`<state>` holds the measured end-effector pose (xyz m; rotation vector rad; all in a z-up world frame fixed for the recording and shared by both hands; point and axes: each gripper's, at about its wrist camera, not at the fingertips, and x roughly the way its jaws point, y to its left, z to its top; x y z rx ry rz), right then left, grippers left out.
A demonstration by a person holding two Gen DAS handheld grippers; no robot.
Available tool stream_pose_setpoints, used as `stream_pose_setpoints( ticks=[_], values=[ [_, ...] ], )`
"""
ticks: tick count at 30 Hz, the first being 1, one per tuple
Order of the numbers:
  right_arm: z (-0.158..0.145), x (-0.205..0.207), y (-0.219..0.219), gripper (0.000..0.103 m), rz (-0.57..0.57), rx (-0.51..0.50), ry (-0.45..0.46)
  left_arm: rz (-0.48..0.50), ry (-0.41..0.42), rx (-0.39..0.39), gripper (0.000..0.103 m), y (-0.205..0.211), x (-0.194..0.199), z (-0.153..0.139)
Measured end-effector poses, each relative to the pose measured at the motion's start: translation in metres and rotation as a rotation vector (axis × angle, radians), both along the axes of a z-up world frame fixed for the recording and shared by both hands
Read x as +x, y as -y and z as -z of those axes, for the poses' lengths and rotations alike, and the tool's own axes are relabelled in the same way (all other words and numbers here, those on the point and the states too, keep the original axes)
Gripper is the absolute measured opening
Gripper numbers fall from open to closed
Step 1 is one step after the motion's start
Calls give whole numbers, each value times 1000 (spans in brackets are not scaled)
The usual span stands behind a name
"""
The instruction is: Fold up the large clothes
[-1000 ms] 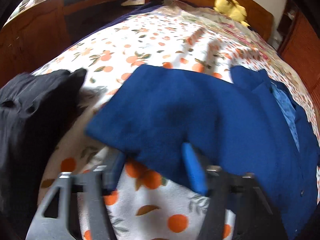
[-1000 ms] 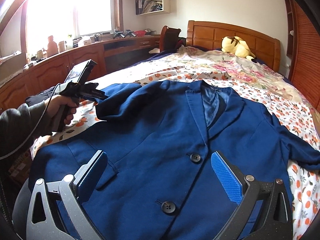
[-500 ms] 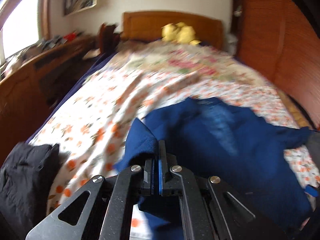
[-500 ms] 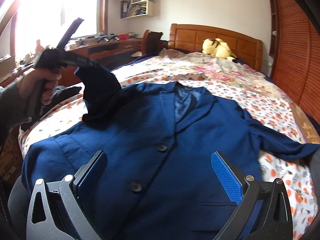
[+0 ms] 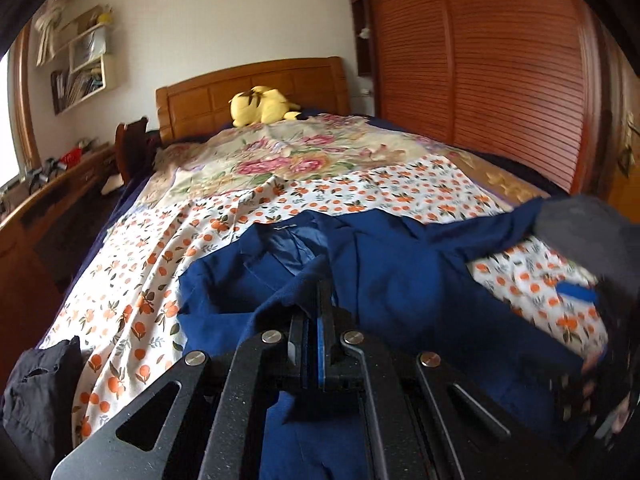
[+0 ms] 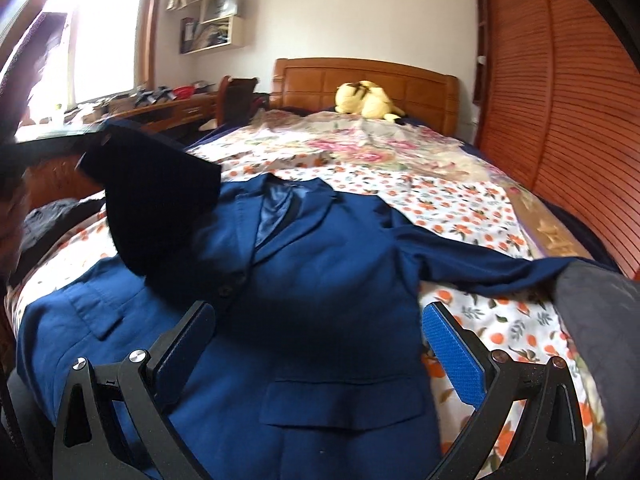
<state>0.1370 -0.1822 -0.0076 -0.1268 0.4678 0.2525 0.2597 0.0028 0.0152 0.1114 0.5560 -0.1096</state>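
Navy blue blazer (image 6: 320, 264) spread front-up on the bed (image 6: 452, 196), collar toward the wooden headboard (image 6: 400, 84), 2 dark buttons visible along the front, flap pocket nearest the right camera. Sleeve (image 6: 472, 264) on the wardrobe side stretched flat across the orange-print sheet. Opposite sleeve (image 6: 160, 200) lifted clear of the bed and draped down over the blazer's chest, cuff end raised toward the window side.

Left hand-held gripper (image 5: 316, 320): jaws pressed together, pinching blue sleeve fabric (image 5: 296, 284) between the pads, cloth bunched just ahead of the tips; jaws recently closing on that fabric. In the right view only a dark, blurred shape at the raised cuff, details not legible.

Right hand-held gripper (image 6: 320, 344): jaws spread wide, blue pad (image 6: 452, 352) facing inward, nothing between the fingers, poised over the lower front of the blazer; contact with the cloth not discernible.

Yellow plush toy (image 5: 262, 106) resting against the headboard. Floral cover (image 5: 304, 156) over the far half of the bed, beyond the orange-print sheet. Black garment (image 5: 36, 384) heaped at the near bed edge on the window side. Louvred wooden wardrobe doors (image 5: 500, 60) beside the bed; wall shelf (image 6: 212, 20) near the window.
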Motion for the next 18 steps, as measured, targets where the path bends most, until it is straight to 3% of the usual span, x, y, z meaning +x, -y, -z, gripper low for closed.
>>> stream_pose_setpoints(
  ticks=[4,9,13,16,17,18],
  values=[
    [-10,-4,-7,103,7,7,10,4,-24,-20,3,5,-18,12],
    [-16,-8,-14,103,-2,11,22,-13,-117,-76,3,-5,-35,40],
    [-12,-3,-18,103,-15,20,21,-9,-135,-51,4,-6,-54,58],
    [-6,1,-26,103,-28,14,12,-1,-140,-39,20,-8,-70,69],
    [-5,3,-28,103,-33,12,8,1,-137,-40,33,-11,-76,71],
    [-3,4,-32,103,-38,8,2,3,-133,-43,39,-13,-82,74]
  ],
)
